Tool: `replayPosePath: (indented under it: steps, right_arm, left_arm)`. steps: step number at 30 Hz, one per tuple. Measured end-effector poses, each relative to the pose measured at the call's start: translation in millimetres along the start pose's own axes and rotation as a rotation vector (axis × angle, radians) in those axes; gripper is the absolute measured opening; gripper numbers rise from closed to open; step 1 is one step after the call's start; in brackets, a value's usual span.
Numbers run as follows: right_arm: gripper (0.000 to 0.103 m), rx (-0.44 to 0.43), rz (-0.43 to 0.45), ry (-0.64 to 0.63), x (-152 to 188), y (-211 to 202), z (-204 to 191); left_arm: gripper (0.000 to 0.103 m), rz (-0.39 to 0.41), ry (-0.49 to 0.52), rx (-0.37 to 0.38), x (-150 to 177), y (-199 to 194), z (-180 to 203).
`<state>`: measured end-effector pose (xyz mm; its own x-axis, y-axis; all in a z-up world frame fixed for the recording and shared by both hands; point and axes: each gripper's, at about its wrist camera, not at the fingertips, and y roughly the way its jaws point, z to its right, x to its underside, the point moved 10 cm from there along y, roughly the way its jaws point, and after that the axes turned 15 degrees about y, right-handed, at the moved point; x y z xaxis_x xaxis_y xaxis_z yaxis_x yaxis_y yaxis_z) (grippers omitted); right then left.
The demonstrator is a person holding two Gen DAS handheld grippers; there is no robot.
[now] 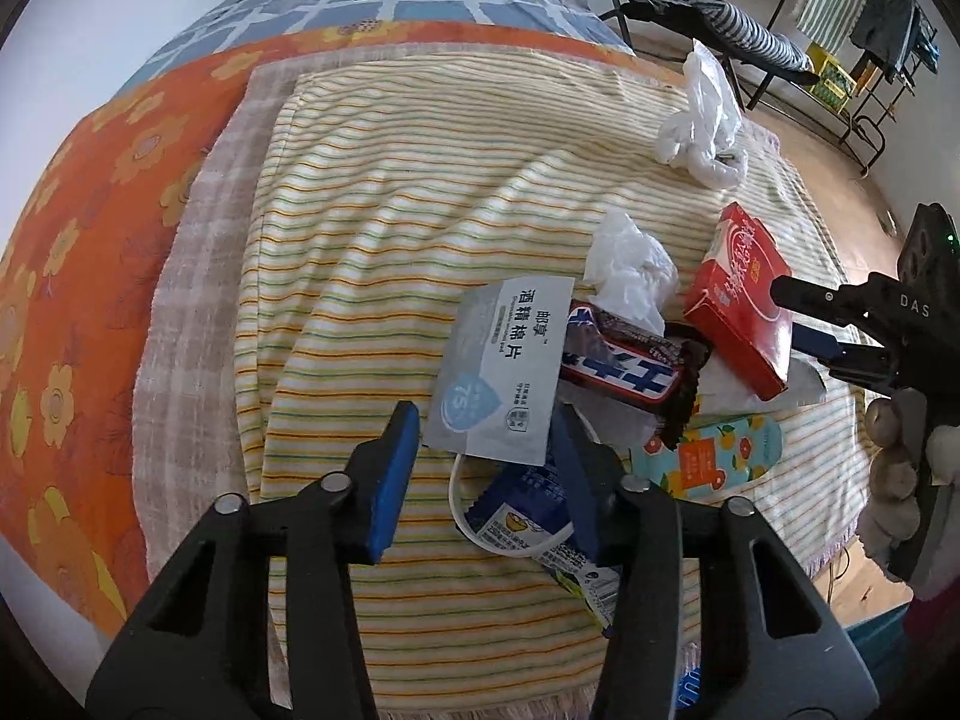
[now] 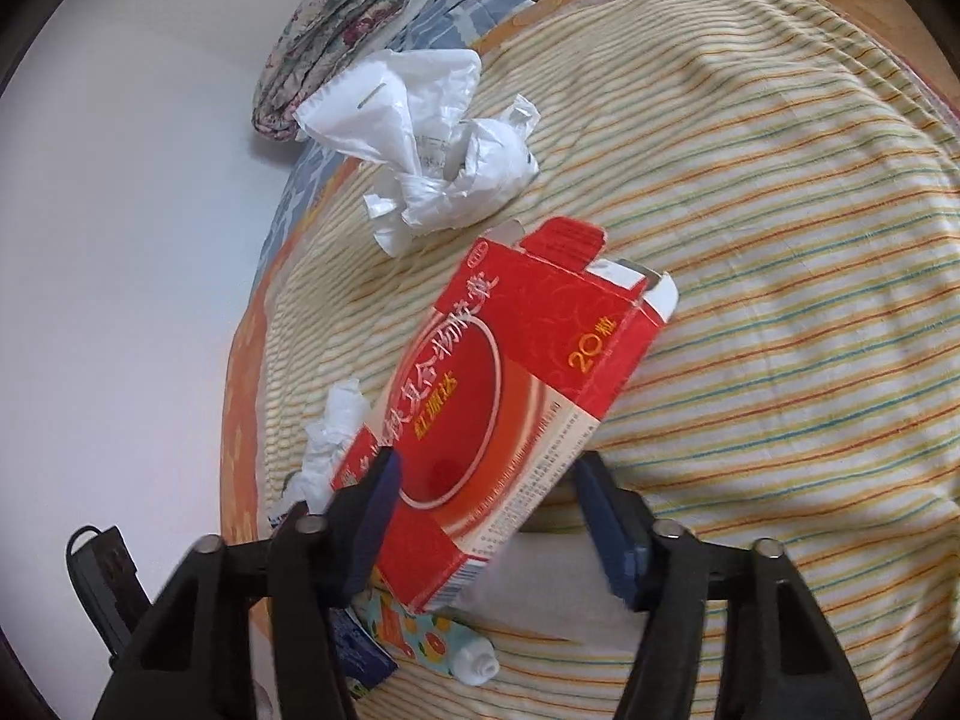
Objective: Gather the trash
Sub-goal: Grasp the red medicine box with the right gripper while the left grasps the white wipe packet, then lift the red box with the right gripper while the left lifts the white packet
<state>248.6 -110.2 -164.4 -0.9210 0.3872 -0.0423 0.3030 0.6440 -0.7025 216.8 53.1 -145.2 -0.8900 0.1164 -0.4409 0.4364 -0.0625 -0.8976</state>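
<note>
A pile of trash lies on a striped blanket [image 1: 420,192]. My left gripper [image 1: 486,450] is open above a grey-white alcohol-pad packet [image 1: 504,372], a brown candy bar wrapper [image 1: 630,366] and a blue snack wrapper [image 1: 528,510]. A crumpled tissue [image 1: 630,264] lies behind them. My right gripper [image 2: 486,510] is shut on a red medicine box [image 2: 510,396], tilted and lifted off the blanket; the box also shows in the left wrist view [image 1: 744,306]. A fruit-print tube [image 2: 432,642] lies under it. A crumpled white plastic bag [image 2: 438,150] lies farther back.
The striped blanket lies on an orange flowered cover [image 1: 78,240] over a bed. A folded floral quilt [image 2: 330,30] sits by the white wall. A black power strip [image 2: 102,570] is at lower left. Clothes racks [image 1: 840,30] stand on the wooden floor beyond the bed.
</note>
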Motion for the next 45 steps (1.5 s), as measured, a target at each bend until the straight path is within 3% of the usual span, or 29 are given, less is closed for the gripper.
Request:
replayPosePath:
  steps: [5, 10, 13, 21, 22, 23, 27, 32, 34, 35, 36, 37, 45]
  right_arm:
    - [0.055, -0.02, 0.021, -0.008, -3, -4, -12]
    - [0.055, -0.023, 0.052, -0.057, -5, -10, -28]
    - [0.055, -0.016, 0.061, -0.071, -5, -7, -34]
    - [0.055, -0.002, 0.059, -0.052, -7, 15, -41]
    - [0.052, -0.007, 0.059, -0.046, -8, 17, -42]
    - [0.049, -0.013, 0.058, -0.04, -9, 18, -43]
    - [0.02, -0.045, 0.07, -0.033, -12, 16, -51]
    - [0.018, -0.07, 0.097, -0.057, -17, 8, -61]
    - [0.025, -0.046, 0.105, -0.068, -18, 7, -63]
    - [0.035, -0.013, 0.106, -0.067, -19, 7, -61]
    - [0.071, 0.016, 0.097, -0.063, -18, 8, -60]
    - [0.099, 0.046, 0.088, -0.059, -18, 11, -57]
    - [0.1, 0.167, 0.108, -0.17, -17, 34, -73]
  left_arm:
    - [0.042, 0.023, -0.013, -0.015, -4, -6, -7]
    - [0.033, 0.044, -0.031, -0.053, -7, -11, -21]
    - [0.026, 0.026, -0.058, -0.059, -4, -5, -30]
    - [0.022, -0.001, -0.098, -0.049, -1, 8, -41]
    - [0.012, -0.004, -0.104, -0.047, -1, 9, -42]
    - [0.011, -0.006, -0.108, -0.045, -1, 10, -42]
    - [0.008, 0.006, -0.114, -0.049, -4, 9, -41]
    - [0.007, 0.017, -0.111, -0.057, -7, 9, -42]
    - [0.007, 0.016, -0.111, -0.058, -7, 10, -42]
    - [0.007, 0.015, -0.112, -0.059, -7, 10, -42]
    - [0.007, 0.015, -0.113, -0.058, -8, 10, -42]
    - [0.007, 0.015, -0.112, -0.059, -8, 10, -42]
    - [0.007, 0.014, -0.116, -0.056, -7, 10, -42]
